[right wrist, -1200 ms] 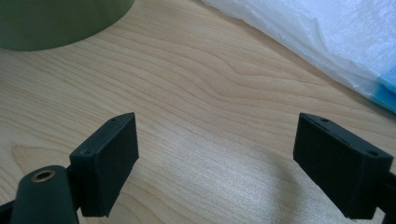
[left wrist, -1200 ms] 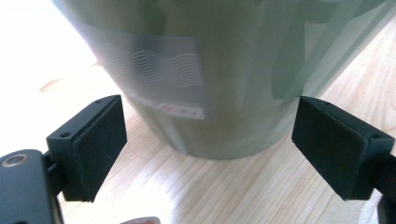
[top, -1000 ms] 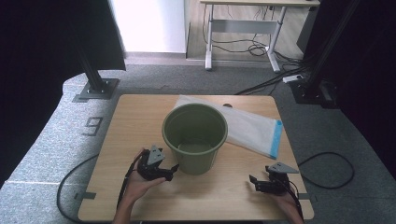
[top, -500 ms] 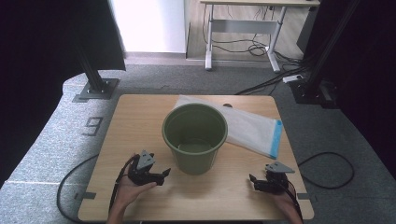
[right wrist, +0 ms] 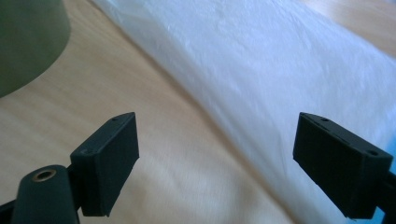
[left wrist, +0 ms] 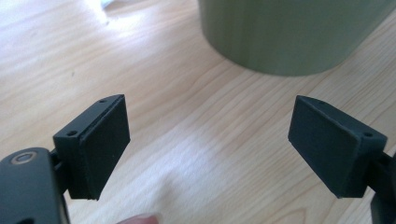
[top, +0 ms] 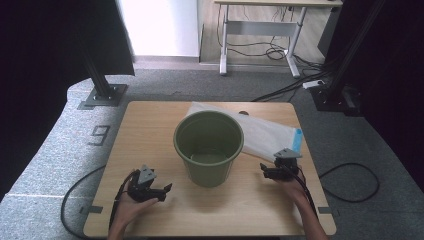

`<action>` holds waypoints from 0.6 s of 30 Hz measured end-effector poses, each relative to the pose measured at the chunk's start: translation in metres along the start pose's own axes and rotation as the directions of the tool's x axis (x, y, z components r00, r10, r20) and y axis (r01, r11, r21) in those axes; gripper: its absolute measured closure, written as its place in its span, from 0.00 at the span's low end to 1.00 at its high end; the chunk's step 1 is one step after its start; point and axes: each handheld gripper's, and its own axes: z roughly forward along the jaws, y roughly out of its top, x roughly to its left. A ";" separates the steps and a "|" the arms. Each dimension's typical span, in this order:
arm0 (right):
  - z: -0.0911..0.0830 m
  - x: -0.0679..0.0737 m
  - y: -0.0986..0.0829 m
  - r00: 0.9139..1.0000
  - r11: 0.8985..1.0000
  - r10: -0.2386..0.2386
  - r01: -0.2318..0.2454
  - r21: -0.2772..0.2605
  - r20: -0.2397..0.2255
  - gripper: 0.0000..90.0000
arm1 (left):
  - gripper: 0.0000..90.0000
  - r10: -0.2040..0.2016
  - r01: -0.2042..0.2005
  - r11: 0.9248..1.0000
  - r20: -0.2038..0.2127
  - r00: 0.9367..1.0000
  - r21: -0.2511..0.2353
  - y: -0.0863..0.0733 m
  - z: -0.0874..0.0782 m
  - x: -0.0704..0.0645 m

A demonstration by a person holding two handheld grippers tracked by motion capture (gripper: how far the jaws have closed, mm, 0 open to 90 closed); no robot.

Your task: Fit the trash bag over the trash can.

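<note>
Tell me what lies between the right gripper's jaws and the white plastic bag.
Nothing but bare wooden table. In the right gripper view, the open right gripper points at the white plastic bag, with only wood before its edge.

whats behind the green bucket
A white plastic bag with a blue edge lies flat on the table behind the green bucket, which hides the bag's near part.

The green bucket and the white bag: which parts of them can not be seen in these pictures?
- Green bucket, high view: its far outer wall is hidden behind its own rim.
- Green bucket, left gripper view: the top edge cuts off everything above its base.
- White bag, high view: the bucket covers its near left part; the right gripper covers a little of its near edge.
- White bag, right gripper view: blurred and cut by the edges, so its outline is unclear.
</note>
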 end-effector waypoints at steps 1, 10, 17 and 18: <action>0.006 0.001 0.004 1.000 1.000 -0.017 0.017 0.000 -0.003 0.16 | 0.14 -0.010 0.010 1.000 -0.002 1.000 -0.006 -0.002 0.000 0.000; 0.053 0.015 0.033 0.987 0.990 -0.141 0.143 0.011 -0.073 0.31 | 0.14 -0.049 0.049 0.999 -0.011 0.999 0.020 -0.016 0.000 -0.004; 0.071 0.013 0.033 0.984 0.990 -0.132 0.137 0.031 -0.123 0.59 | 0.14 -0.046 0.047 0.997 -0.019 0.999 0.055 -0.024 0.004 -0.004; 0.071 0.011 0.033 0.985 0.993 -0.111 0.116 0.036 -0.130 0.65 | 0.14 -0.046 0.047 0.997 -0.019 0.999 0.054 -0.024 0.004 -0.004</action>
